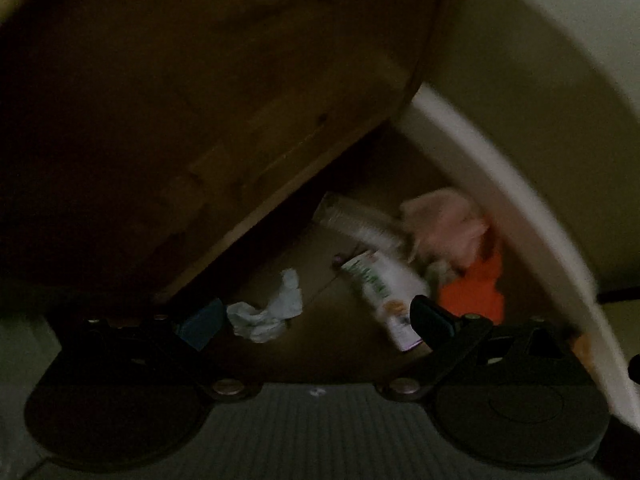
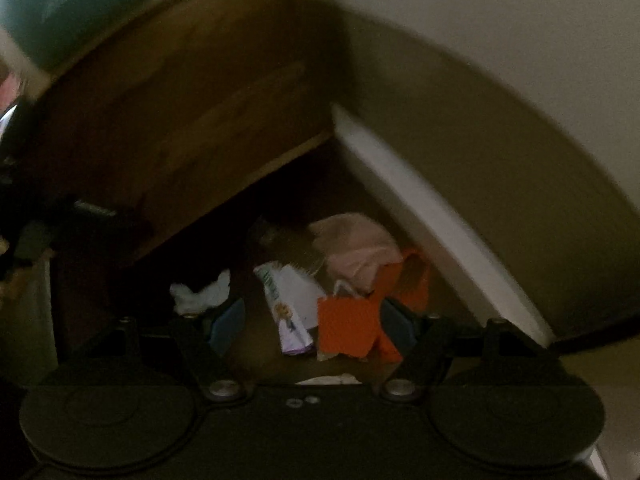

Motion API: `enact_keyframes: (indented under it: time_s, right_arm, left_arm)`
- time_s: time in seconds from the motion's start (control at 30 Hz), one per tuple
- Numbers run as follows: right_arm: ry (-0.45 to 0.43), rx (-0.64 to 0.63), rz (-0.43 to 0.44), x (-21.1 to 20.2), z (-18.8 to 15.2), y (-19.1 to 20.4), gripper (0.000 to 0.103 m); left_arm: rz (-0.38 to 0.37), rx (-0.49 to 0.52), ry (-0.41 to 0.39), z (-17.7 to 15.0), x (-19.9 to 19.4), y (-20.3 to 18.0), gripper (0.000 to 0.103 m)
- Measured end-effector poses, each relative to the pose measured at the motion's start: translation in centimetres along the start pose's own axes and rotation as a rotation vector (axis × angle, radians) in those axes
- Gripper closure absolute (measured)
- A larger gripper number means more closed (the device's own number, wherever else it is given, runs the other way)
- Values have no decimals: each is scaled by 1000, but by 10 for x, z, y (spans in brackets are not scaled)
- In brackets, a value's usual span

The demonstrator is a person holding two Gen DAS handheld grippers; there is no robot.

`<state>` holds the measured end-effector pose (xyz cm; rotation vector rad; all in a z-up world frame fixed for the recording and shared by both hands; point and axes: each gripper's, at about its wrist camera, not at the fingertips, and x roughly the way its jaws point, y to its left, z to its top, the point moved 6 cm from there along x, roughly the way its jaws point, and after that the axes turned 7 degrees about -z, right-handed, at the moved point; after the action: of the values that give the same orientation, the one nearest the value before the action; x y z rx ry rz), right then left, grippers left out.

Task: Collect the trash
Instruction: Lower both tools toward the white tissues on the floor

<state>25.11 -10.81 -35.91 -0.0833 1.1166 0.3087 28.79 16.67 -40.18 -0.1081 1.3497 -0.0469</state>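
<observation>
A brown wooden cabinet (image 2: 168, 120) and white baseboard (image 2: 420, 216) hemmed the crumpled white tissue (image 1: 268, 312) and orange paper scrap (image 2: 348, 328); both the left claw (image 1: 316, 320) and the right claw (image 2: 312, 324) gaped, empty.

Open right gripper (image 2: 312, 326) above orange paper (image 2: 346, 330), white wrapper (image 2: 290, 304).

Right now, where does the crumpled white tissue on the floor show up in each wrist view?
Left wrist: the crumpled white tissue lies low, left of centre, just beyond the left finger.
Right wrist: the tissue lies lower left of centre, just above the left finger.
Shared landmark: the white printed carton lies to the tissue's right in both.
</observation>
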Motion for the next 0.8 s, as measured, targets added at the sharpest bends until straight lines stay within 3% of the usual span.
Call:
enact_keyframes:
  time_s: [0.37, 0.57, 0.67, 0.8]
  right_arm:
    - [157, -222, 106, 145, -7, 50, 30]
    - [253, -265, 112, 218, -23, 64, 31]
    - [279, -300, 116, 248, -24, 72, 31]
    - [309, -325, 110, 278, -24, 79, 31]
  left_arm:
    - [64, 256, 214, -15, 152, 12, 2]
    - [61, 286, 330, -30, 216, 27, 2]
    - [96, 342, 377, -39, 243, 34, 3]
    - [117, 344, 396, -45, 270, 44, 3]
